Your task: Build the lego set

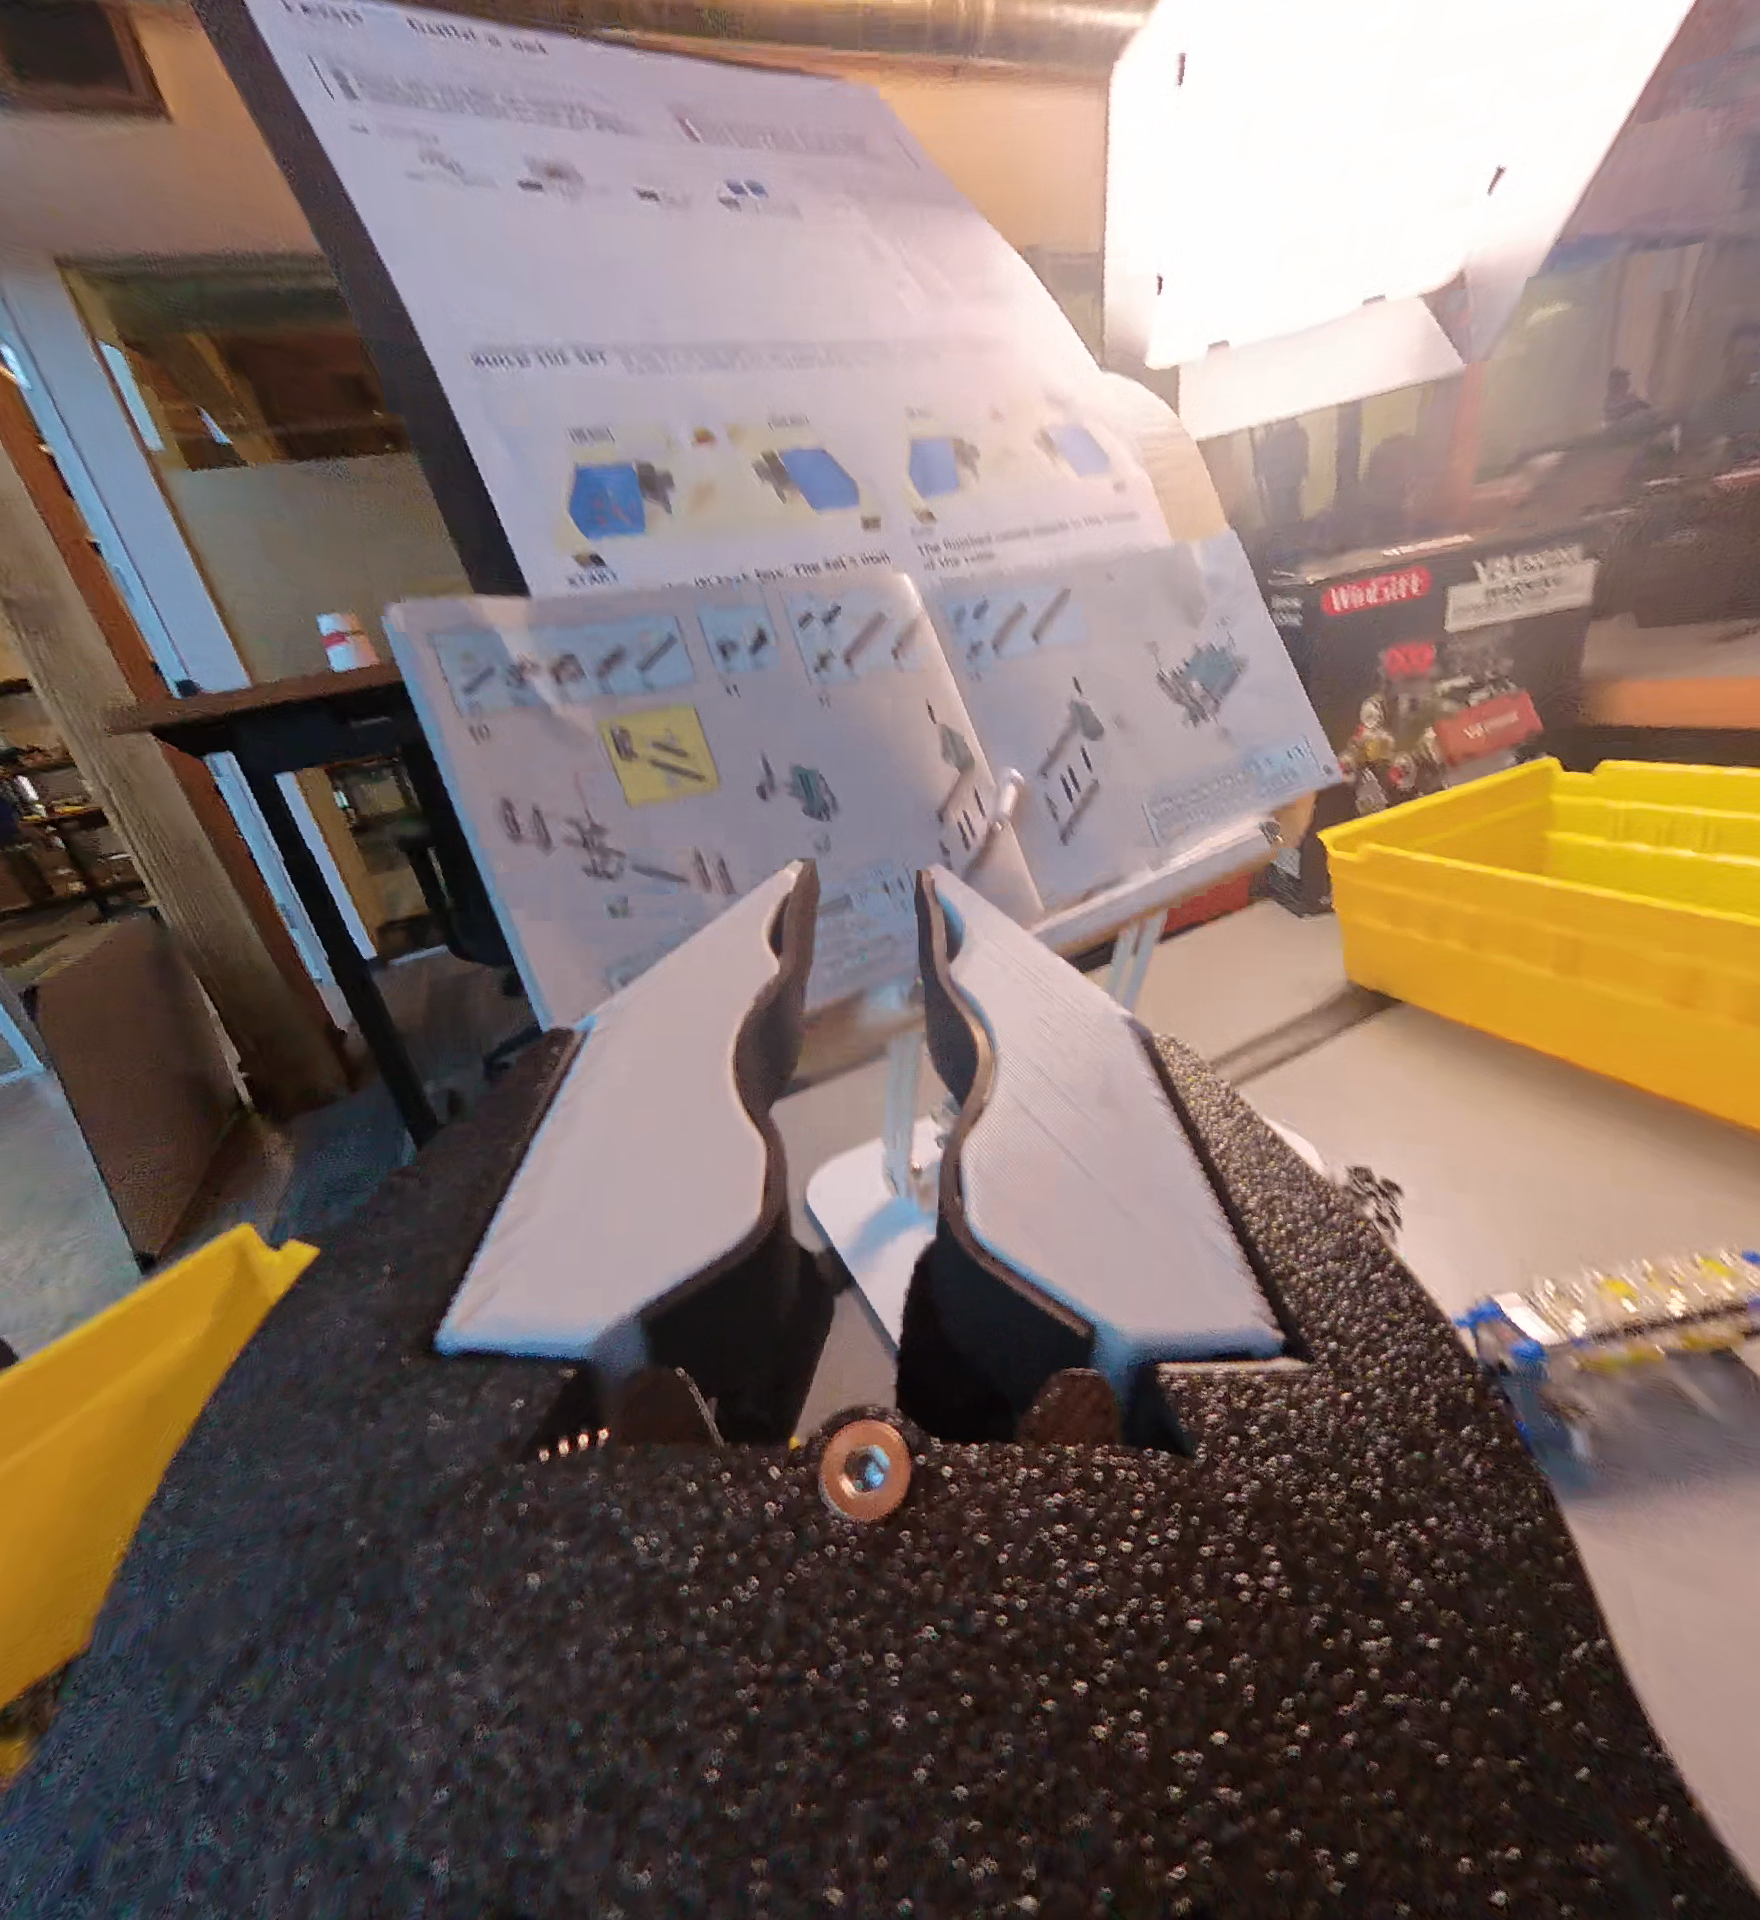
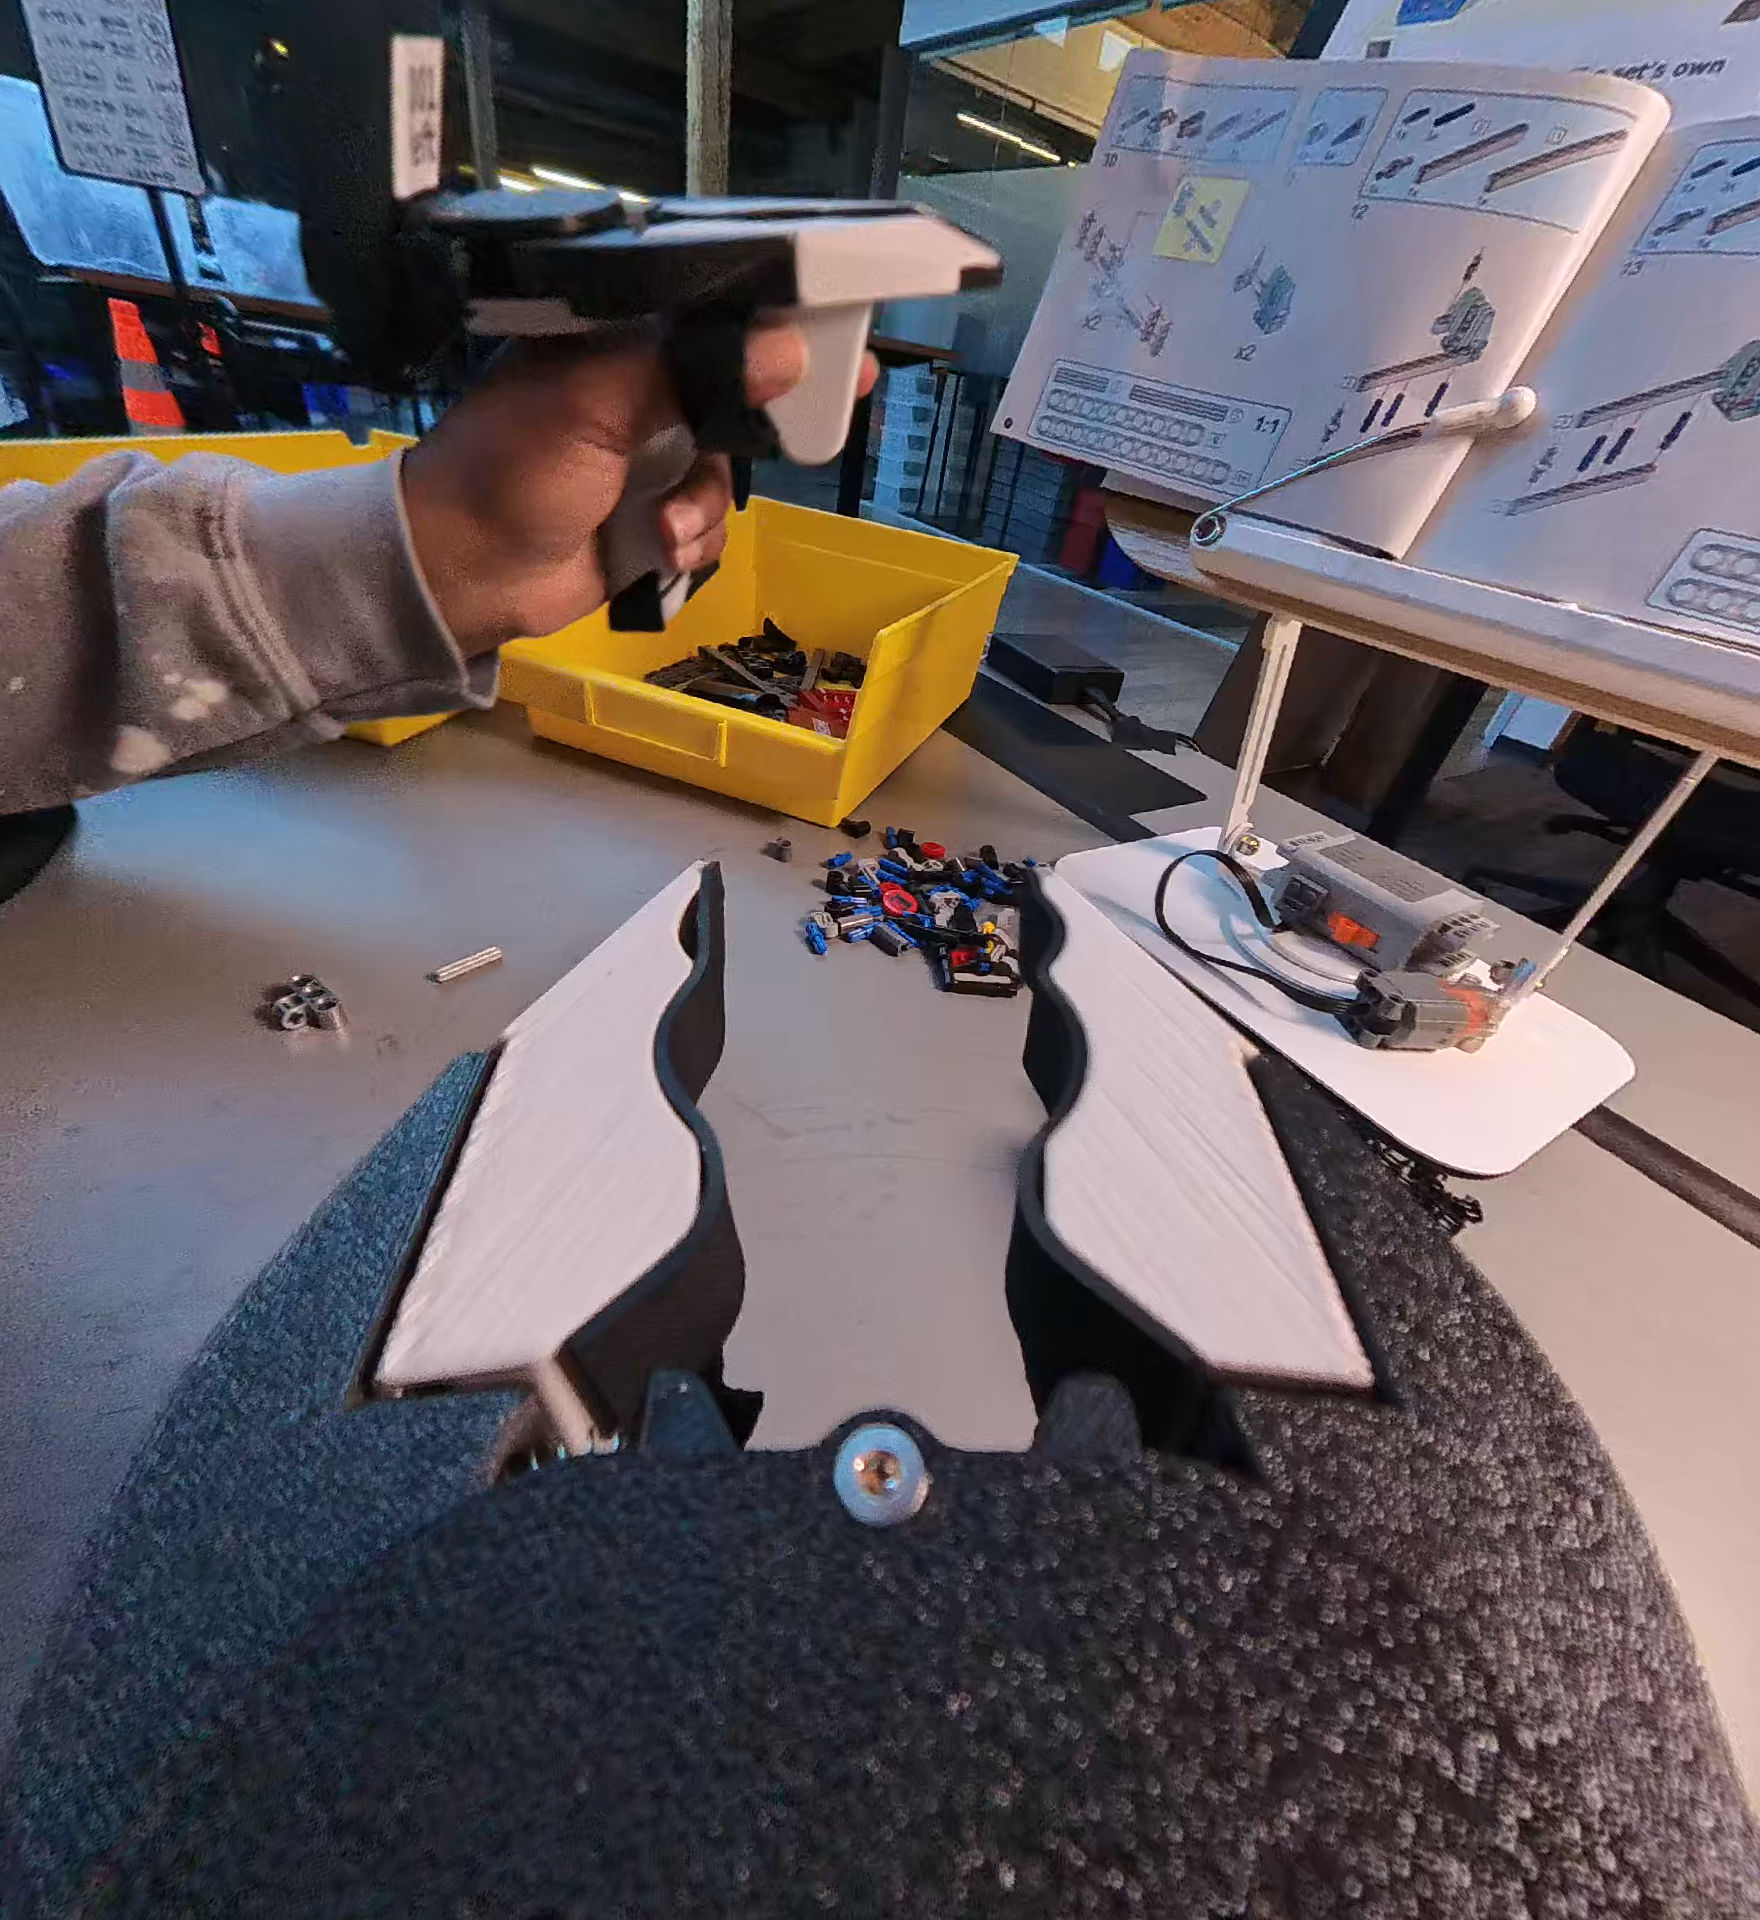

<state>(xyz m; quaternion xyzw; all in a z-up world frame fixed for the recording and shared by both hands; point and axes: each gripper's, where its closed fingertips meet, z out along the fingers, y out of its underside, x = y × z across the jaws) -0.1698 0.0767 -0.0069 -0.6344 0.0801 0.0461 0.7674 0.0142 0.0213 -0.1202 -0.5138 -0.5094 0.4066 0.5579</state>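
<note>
Right tool (image 2: 871, 883) gapes empty, aimed up-frame at the parts pile (image 2: 917, 920); left tool (image 1: 865, 883), narrowly parted, faces the booklet (image 1: 855, 727).

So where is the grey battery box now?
In the right wrist view, the battery box lies on the white stand base, right of the small parts pile and beyond the right gripper.
</note>
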